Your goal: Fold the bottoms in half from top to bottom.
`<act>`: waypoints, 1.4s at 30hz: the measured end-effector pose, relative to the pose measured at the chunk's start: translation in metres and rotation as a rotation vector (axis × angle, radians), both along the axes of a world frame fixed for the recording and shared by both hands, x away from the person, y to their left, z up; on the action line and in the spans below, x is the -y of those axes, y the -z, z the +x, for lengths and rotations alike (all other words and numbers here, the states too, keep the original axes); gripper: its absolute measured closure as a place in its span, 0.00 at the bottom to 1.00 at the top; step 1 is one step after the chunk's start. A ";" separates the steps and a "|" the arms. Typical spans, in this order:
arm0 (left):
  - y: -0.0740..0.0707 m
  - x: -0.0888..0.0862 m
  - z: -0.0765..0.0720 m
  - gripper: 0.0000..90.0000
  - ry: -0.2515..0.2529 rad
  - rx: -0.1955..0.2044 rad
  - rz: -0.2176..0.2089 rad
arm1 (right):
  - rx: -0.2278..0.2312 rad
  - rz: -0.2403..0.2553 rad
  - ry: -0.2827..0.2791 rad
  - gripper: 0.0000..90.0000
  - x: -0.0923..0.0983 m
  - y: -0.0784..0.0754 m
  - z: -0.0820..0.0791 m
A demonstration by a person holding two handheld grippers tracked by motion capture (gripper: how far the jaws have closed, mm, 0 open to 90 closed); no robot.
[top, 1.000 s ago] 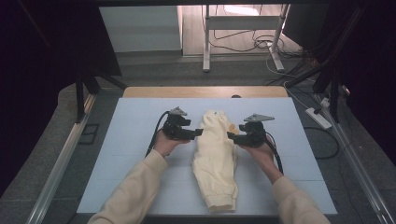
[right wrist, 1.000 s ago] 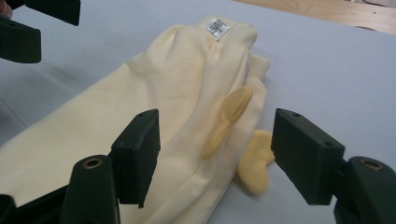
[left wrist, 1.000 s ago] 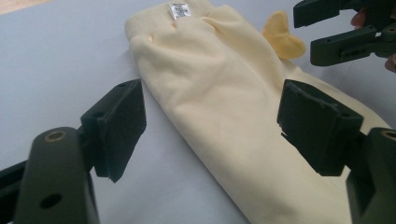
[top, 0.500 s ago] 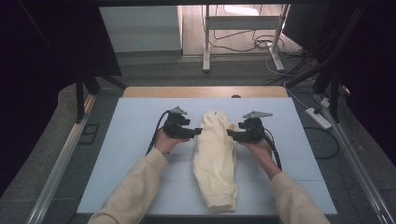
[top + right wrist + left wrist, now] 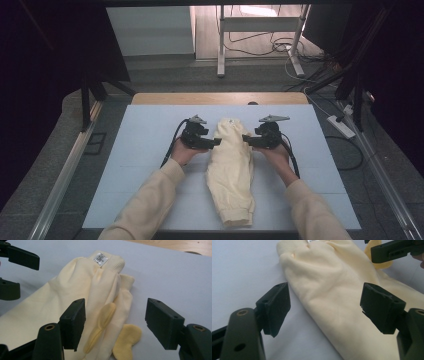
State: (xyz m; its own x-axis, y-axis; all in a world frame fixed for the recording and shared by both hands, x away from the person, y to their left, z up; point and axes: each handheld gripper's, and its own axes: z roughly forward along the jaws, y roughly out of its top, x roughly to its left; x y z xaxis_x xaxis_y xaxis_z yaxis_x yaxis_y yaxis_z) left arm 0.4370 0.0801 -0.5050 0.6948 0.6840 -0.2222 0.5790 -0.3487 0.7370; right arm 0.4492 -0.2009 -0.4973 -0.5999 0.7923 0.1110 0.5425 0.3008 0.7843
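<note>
High view: you flank the folded cream trousers (image 5: 231,170) mid-tabletop (image 5: 140,150), left hand-held gripper (image 5: 216,142) and right hand-held gripper (image 5: 247,139) both gaping and empty beside the waistband, seemingly poised for another fold. A white label (image 5: 100,258) there is too small to read.

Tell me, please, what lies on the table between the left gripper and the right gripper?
The folded cream garment lies between the left gripper and the right gripper, lengthwise on the pale blue mat. The high view shows this, with both grippers open.
</note>
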 end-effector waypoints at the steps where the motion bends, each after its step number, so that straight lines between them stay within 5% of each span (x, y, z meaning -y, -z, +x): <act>1: 0.001 0.002 0.002 0.26 -0.002 -0.004 -0.001 | -0.001 -0.006 -0.001 0.37 0.000 0.000 0.001; 7: 0.005 0.009 0.008 0.27 -0.011 -0.009 0.007 | -0.009 0.007 0.009 0.37 0.002 0.001 0.005; 18: 0.011 -0.006 0.015 0.28 -0.031 -0.037 0.005 | -0.054 -0.045 0.003 0.37 -0.004 0.018 0.011; 25: 0.018 0.000 0.016 0.28 -0.015 -0.055 0.025 | -0.096 -0.062 0.008 0.36 -0.004 0.027 0.014; 42: 0.031 0.011 0.019 0.30 0.023 -0.115 0.019 | -0.085 -0.077 -0.012 0.39 -0.007 0.028 0.012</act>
State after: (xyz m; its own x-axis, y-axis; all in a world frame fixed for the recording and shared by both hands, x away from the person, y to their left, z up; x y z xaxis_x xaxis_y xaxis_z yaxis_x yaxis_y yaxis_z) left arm 0.4559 0.0695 -0.5355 0.6808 0.6732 -0.2886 0.6513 -0.3761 0.6590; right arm 0.4616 -0.1941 -0.5254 -0.6004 0.7933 0.1010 0.6024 0.3656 0.7096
